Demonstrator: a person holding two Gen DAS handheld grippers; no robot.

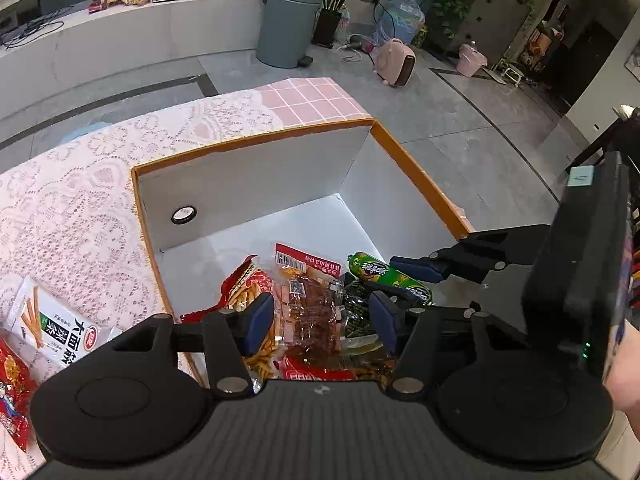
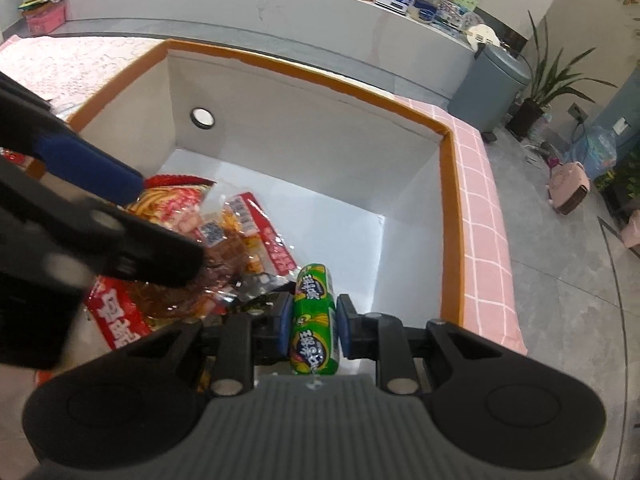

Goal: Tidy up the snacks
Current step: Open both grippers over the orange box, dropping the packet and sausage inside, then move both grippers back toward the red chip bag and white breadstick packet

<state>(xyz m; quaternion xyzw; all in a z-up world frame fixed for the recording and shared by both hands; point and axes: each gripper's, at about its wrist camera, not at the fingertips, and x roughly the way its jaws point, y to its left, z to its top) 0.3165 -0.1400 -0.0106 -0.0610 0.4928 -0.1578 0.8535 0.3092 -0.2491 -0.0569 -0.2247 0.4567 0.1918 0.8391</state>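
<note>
A white box with an orange rim (image 1: 248,144) (image 2: 320,76) holds several snack packs at its near end. My left gripper (image 1: 322,322) is open above a clear red-printed snack bag (image 1: 308,300) (image 2: 240,240), and its blue pads (image 1: 260,320) do not press on it. A red bag of fried sticks (image 1: 244,284) lies beside that bag, and a dark green packet (image 1: 356,312) is partly covered. My right gripper (image 2: 312,322) (image 1: 416,268) is shut on a green sausage roll (image 2: 314,320) (image 1: 384,274) low inside the box. The left gripper's finger (image 2: 88,168) crosses the right wrist view at the left.
The box stands on a table with a pink lace cloth (image 1: 80,200). To the left of the box lie a white snack pack (image 1: 60,320) and a red pack (image 1: 12,384). On the floor beyond are a grey bin (image 1: 288,24) and a pink heater (image 1: 396,62).
</note>
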